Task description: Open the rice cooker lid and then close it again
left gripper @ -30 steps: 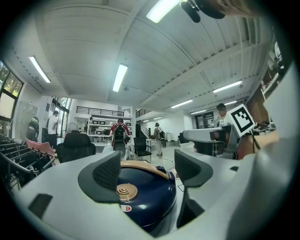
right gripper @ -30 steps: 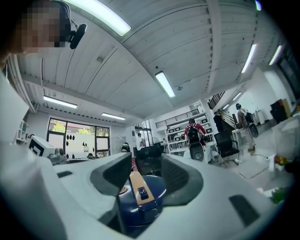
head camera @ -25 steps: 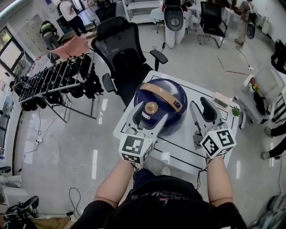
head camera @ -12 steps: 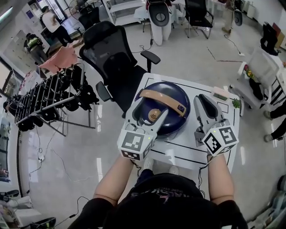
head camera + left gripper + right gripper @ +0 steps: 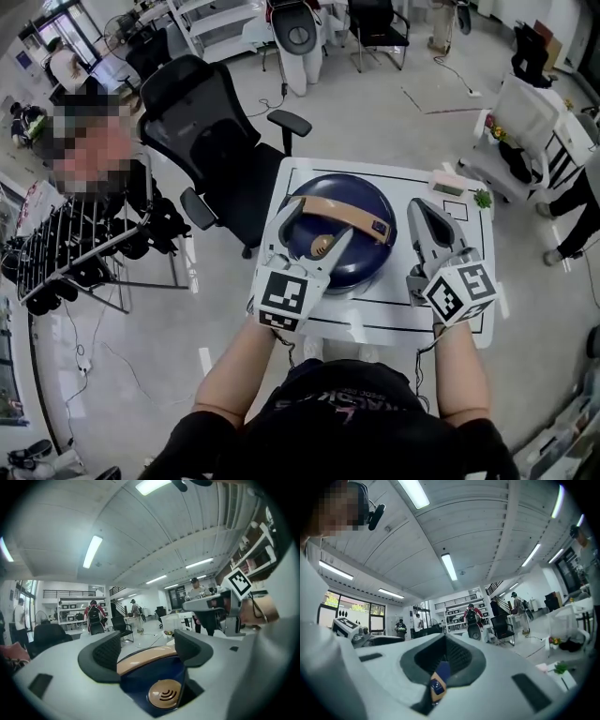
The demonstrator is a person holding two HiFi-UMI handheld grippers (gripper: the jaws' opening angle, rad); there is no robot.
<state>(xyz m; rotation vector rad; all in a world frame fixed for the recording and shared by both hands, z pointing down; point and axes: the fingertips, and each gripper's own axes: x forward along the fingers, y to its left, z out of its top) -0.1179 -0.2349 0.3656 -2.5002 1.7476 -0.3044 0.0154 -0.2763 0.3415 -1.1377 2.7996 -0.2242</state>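
The left gripper [image 5: 323, 217] covers the rice cooker's [image 5: 370, 192] near side; its handle label [image 5: 378, 225] is unreadably small.

I counted one cooker [image 5: 342, 187] on one table [image 5: 375, 314]. The cooker had one tan handle [image 5: 361, 217] and one round vent [image 5: 322, 246]. I had two grippers in view, the left gripper [image 5: 319, 221] and the right gripper [image 5: 421, 206], and two marker cubes, the left cube [image 5: 286, 298] and the right cube [image 5: 459, 292]. The table also held one small plant [image 5: 482, 198] and one flat box [image 5: 448, 181]. One black chair [image 5: 197, 127] stood near it, and one rack [image 5: 75, 253] further left.
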